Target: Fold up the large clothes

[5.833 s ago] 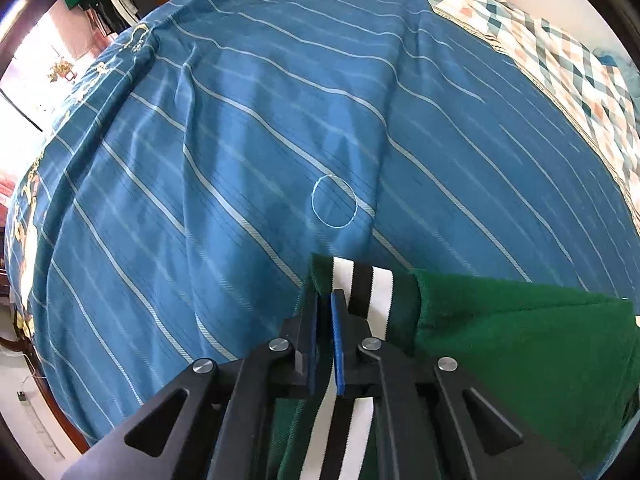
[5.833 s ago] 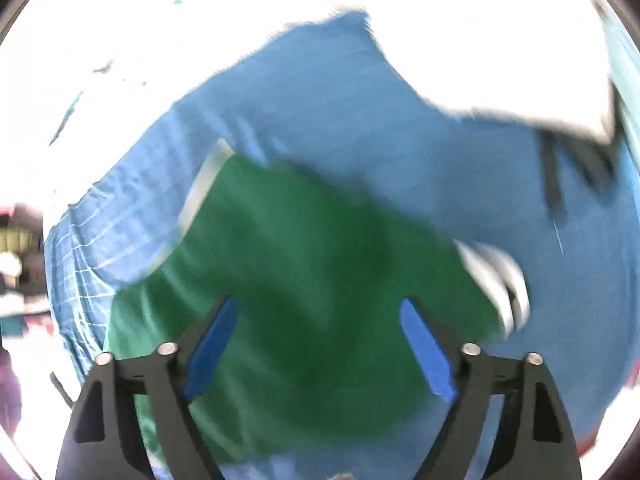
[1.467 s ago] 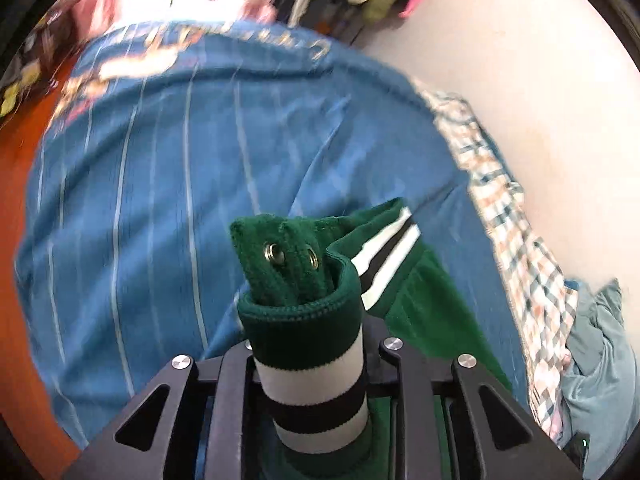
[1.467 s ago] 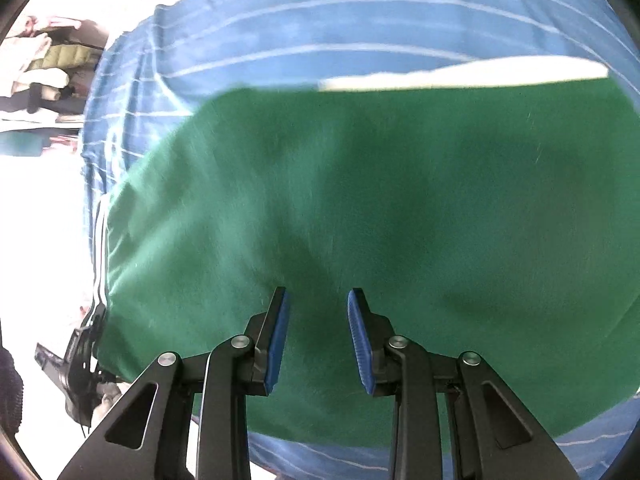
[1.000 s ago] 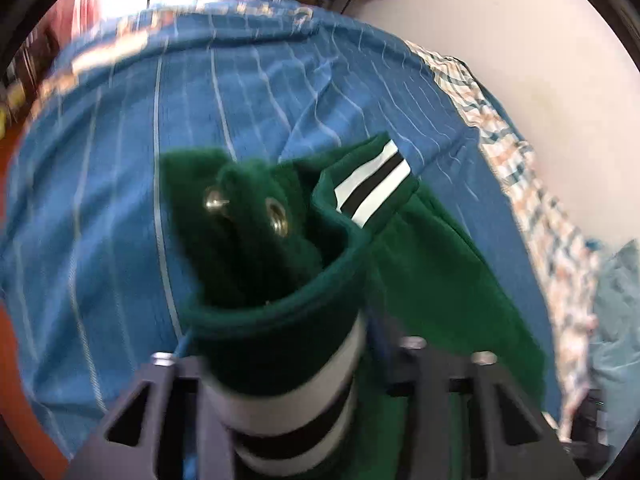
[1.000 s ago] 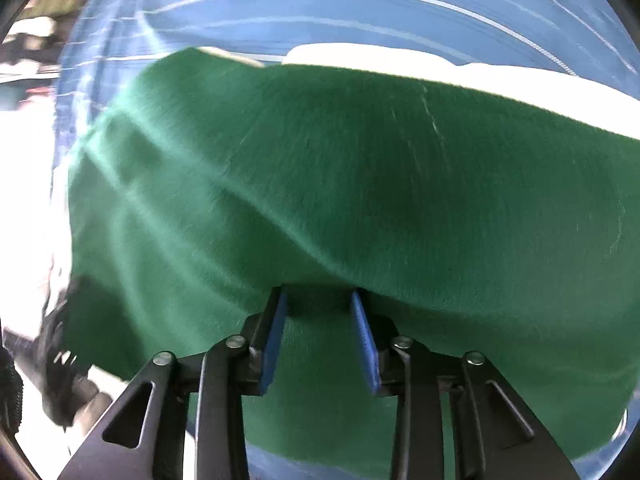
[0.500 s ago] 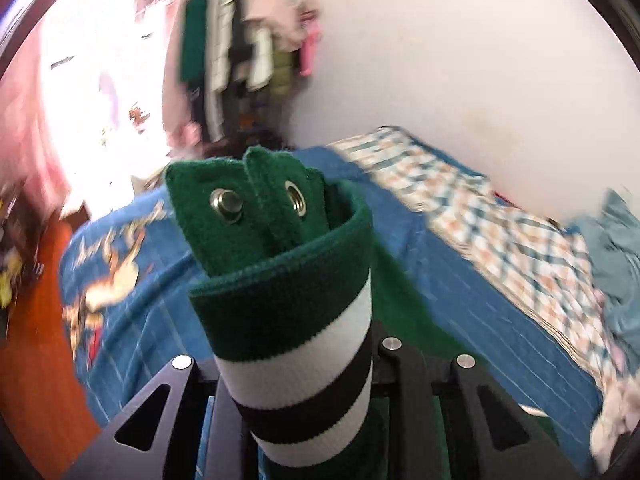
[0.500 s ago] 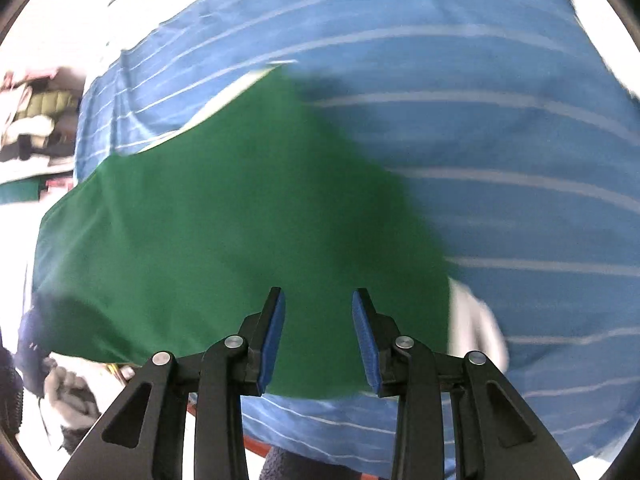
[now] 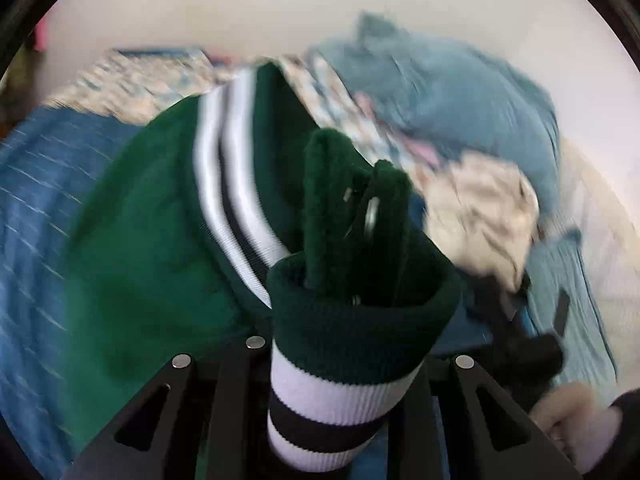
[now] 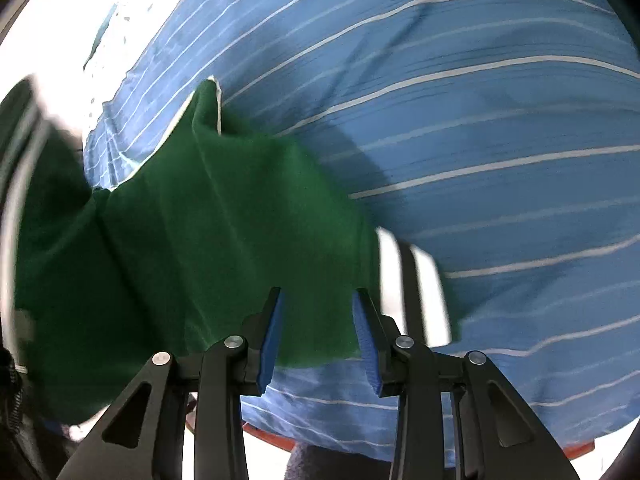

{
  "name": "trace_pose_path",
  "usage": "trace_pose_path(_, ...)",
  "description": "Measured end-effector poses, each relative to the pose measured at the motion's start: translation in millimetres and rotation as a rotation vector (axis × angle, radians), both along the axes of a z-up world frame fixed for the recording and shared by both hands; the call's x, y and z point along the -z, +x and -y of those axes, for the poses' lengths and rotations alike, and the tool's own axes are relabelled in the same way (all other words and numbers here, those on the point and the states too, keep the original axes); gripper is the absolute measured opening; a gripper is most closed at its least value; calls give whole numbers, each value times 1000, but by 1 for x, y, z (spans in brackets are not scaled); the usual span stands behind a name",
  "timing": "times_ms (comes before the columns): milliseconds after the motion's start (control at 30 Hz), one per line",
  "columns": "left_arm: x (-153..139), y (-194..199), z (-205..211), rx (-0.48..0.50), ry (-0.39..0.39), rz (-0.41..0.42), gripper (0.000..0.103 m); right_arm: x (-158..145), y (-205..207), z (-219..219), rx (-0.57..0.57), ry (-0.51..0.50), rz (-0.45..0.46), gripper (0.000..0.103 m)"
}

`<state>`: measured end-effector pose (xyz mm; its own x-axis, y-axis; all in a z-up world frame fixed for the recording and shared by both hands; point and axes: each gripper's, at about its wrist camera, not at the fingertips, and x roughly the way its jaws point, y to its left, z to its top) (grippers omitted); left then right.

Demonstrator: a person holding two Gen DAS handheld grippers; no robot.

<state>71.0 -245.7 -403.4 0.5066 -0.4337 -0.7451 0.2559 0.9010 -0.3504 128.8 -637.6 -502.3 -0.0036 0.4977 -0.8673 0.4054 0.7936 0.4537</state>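
A dark green jacket with white and black striped ribbing lies over the blue striped bedsheet. My left gripper is shut on the jacket's striped cuff or hem, which bunches up over its jaws and hides the fingertips; snap buttons show on the raised flaps. More of the jacket trails off to the left behind it. My right gripper has its jaws partly apart with green fabric between the blue pads; I cannot tell whether they pinch it.
A heap of teal and cream clothes and a checked sheet lie by the pale wall. A person's hand on the other gripper shows at lower right. The bed's near edge runs under the right gripper.
My left gripper has swung right with the cuff held, now facing the pile of clothes instead of the room. The green fabric under my right gripper has slid left, baring more blue sheet.
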Motion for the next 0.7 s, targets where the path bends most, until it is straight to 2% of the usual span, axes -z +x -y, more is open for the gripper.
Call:
trace_pose_path(100,32,-3,35,55,13,-55,18,-5,-14,25,19,-40,-20,37)
trace_pose_path(233,88,1,67,105,136,-135,18,-1,-37,55,60,-86,-79,38)
trace_pose_path(300,104,3,72,133,221,-176,19,-2,-45,66,83,-91,-91,45)
trace_pose_path(400,86,-1,72,152,250,-162,24,-16,-49,75,91,-91,-41,75)
trace_pose_path(467,65,-2,67,147,250,-178,36,-29,-54,88,68,-113,19,85)
trace_pose_path(500,64,-5,63,146,241,-180,45,-35,-52,88,50,-125,42,87)
trace_pose_path(567,48,-11,52,145,196,-171,50,-47,-42,85,5,-147,95,89)
trace_pose_path(633,26,-14,40,128,145,-179,72,-60,-33,77,-31,-149,142,89)
trace_pose_path(700,9,-18,18,69,113,-170,76,-71,-23,67,-44,-118,173,89)
